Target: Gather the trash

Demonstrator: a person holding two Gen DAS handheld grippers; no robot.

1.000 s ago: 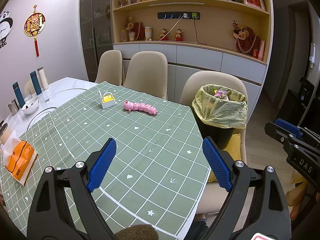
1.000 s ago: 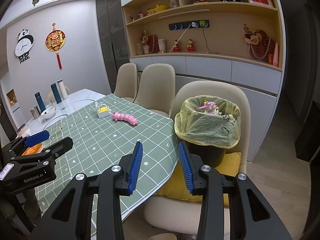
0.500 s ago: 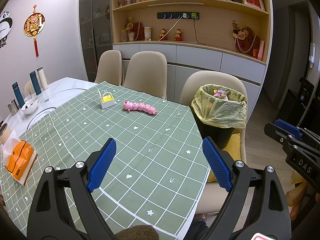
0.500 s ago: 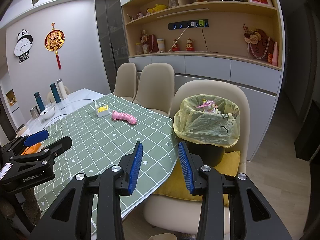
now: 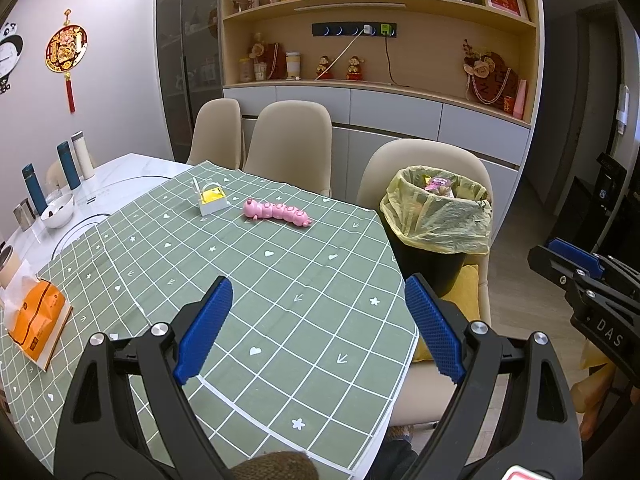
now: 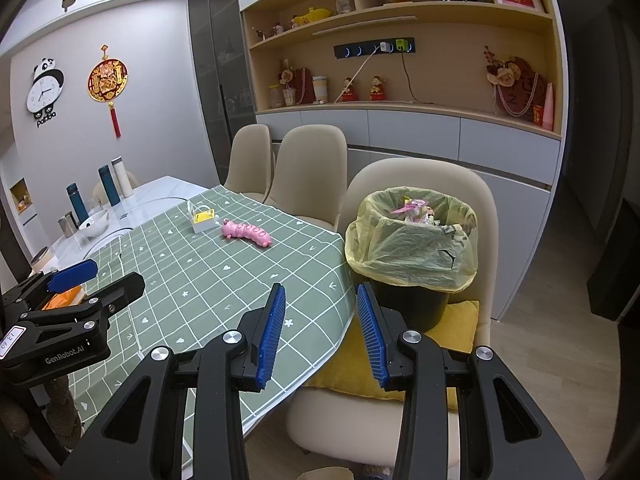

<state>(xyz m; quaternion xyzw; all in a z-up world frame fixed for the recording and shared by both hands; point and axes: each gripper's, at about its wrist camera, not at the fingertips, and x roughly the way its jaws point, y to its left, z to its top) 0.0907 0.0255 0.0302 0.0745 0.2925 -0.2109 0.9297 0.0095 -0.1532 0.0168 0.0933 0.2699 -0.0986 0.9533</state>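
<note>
I am holding the left gripper (image 5: 316,328) above the near edge of the green checked cloth (image 5: 280,280) on the surface, its jaws spread wide with nothing between them. I am keeping the right gripper (image 6: 320,332) released too, its jaws partly apart and empty, over the cloth's edge beside the bin (image 6: 412,264). The bin, lined with a yellow bag, is sitting on a chair (image 6: 416,176), scraps showing inside. A pink caterpillar toy (image 5: 277,213) and a small white box (image 5: 212,200) are lying far across the cloth.
</note>
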